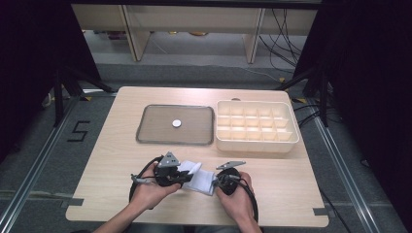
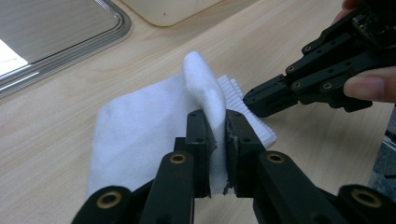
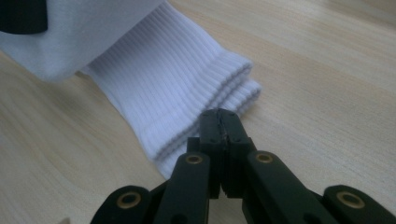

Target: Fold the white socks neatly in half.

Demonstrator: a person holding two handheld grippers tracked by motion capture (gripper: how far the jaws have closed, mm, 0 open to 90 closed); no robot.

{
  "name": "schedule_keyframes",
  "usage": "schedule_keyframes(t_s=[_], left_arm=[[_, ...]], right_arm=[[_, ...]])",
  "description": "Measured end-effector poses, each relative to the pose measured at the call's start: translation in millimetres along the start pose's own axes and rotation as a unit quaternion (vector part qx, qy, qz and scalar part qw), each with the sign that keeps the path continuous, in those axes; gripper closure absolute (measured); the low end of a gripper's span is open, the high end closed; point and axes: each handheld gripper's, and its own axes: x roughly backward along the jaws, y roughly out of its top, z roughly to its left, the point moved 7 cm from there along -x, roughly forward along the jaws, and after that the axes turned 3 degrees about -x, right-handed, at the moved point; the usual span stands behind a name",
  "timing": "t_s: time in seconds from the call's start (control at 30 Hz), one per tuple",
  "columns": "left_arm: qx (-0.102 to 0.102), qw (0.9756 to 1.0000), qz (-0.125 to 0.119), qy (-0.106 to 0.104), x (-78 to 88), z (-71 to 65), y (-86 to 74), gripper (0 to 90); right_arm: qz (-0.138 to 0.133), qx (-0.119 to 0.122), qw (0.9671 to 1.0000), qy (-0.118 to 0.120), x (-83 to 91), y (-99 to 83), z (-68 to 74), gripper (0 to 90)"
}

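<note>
A white sock (image 1: 201, 180) lies flat on the wooden table near its front edge, between my two hands. My left gripper (image 1: 187, 175) is shut on a raised fold of the sock (image 2: 140, 135), and the fabric stands up between its jaws (image 2: 217, 126). My right gripper (image 1: 215, 182) is shut, its tips (image 3: 219, 116) resting at the edge of the ribbed cuff (image 3: 173, 88); no fabric shows between them. From the left gripper view, the right gripper (image 2: 250, 99) comes in from the upper right and touches the cuff.
A grey metal tray (image 1: 141, 131) sits at mid-table with a small white disc (image 1: 176, 123) on it. Right of it stands a cream box (image 1: 291, 141) divided into several compartments. The tray's rim (image 2: 70, 53) and the box (image 2: 168, 14) lie beyond the sock.
</note>
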Motion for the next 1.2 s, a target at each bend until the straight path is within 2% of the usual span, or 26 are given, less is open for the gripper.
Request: schedule_keyframes(t_s=[0.03, 0.13, 0.17, 0.27, 0.33, 0.43, 0.5, 0.67, 0.73, 0.93, 0.97, 1.1, 1.13, 1.17, 1.2], left_arm=[[0.006, 1.0, -0.006, 0.0, -1.5, -0.9, 0.5, 80.8], [0.003, 1.0, 0.002, 0.002, -1.9, -0.9, -0.7, 80.8], [0.011, 0.9999, -0.006, 0.003, -3.4, -2.0, 0.2, 80.8], [-0.002, 1.0, 0.004, 0.0, -3.4, -1.0, -0.8, 80.8], [0.003, 1.0, 0.003, 0.0, -4.6, -1.6, -0.9, 80.8], [-0.001, 1.0, 0.008, 0.001, -5.6, -1.8, -1.7, 80.8], [0.008, 1.0, 0.0, 0.001, -7.4, -3.1, -1.0, 80.7], [0.01, 1.0, -0.002, 0.002, -9.2, -3.1, -0.3, 80.8], [0.0, 1.0, 0.01, 0.001, -8.1, -1.9, -1.6, 80.8], [-0.002, 1.0, 0.009, 0.001, -10.2, -2.9, -0.2, 80.8], [0.005, 1.0, 0.002, 0.001, -11.3, -4.2, 1.1, 80.8], [-0.006, 1.0, 0.008, -0.001, -11.0, -4.7, 2.2, 80.8], [0.001, 1.0, 0.001, 0.0, -12.3, -5.9, 3.4, 80.7], [-0.01, 0.9999, 0.01, -0.002, -11.4, -4.9, 2.5, 80.8], [-0.006, 1.0, 0.008, -0.002, -12.2, -5.7, 2.8, 80.8]], right_arm=[[0.0, 0.001, 1.0, 0.0, 0.1, 0.1, -0.1, 89.6], [0.005, 0.004, 1.0, 0.005, 0.1, -0.4, -0.1, 89.6], [0.009, 0.004, 0.9999, 0.007, 0.4, -0.7, 0.1, 89.6], [0.0, 0.001, 1.0, 0.0, -0.2, -0.1, 0.1, 89.6], [0.007, 0.002, 1.0, 0.005, 0.2, -0.7, 0.1, 89.6], [0.007, 0.001, 1.0, 0.005, 0.2, -0.8, 0.4, 89.6], [0.008, 0.002, 1.0, 0.005, 0.3, -0.8, 0.2, 89.6], [0.008, 0.002, 0.9999, 0.005, 0.3, -0.8, 0.4, 89.6], [0.008, 0.002, 0.9999, 0.006, 0.3, -0.9, 0.5, 89.6], [0.007, 0.003, 1.0, 0.006, 0.2, -0.9, 0.7, 89.6], [0.007, 0.003, 1.0, 0.006, 0.1, -0.9, 0.7, 89.6], [0.008, 0.0, 0.9999, 0.006, 0.0, -1.2, 1.2, 89.6], [0.008, -0.002, 1.0, 0.006, -0.1, -1.1, 1.3, 89.6], [0.008, -0.001, 1.0, 0.005, -0.1, -1.1, 1.0, 89.6], [0.006, -0.003, 0.9999, 0.007, -0.2, -0.9, 1.5, 89.6]])
